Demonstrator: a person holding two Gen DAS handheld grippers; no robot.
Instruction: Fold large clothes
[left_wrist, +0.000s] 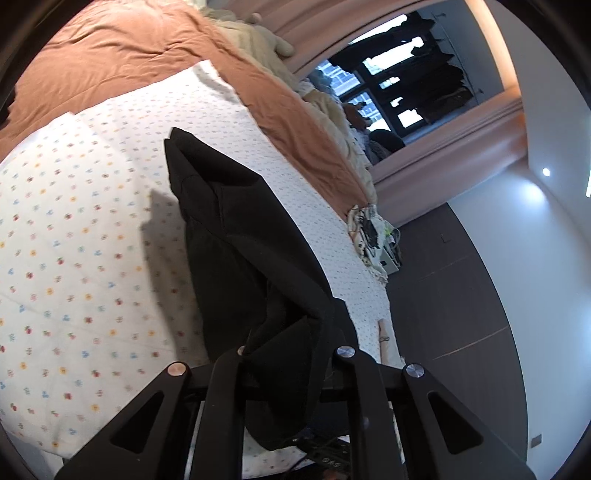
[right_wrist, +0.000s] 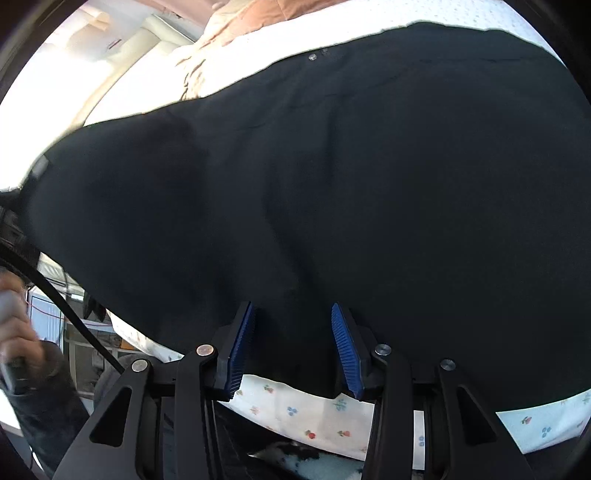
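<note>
Black garment (left_wrist: 236, 236) smooth, matte; left tool (left_wrist: 288, 354) clamps bunched edge; right tool (right_wrist: 291, 332) open above it.

Left wrist view: raised above the bed (left_wrist: 92, 221), rolled sideways, aimed along the black garment (left_wrist: 236, 236) toward a far window (left_wrist: 399, 85). Right wrist view: very close over the same black garment (right_wrist: 332, 184), tilted steeply down, filling most of the frame. Shared: garment and flower-printed sheet (right_wrist: 314, 413).
</note>
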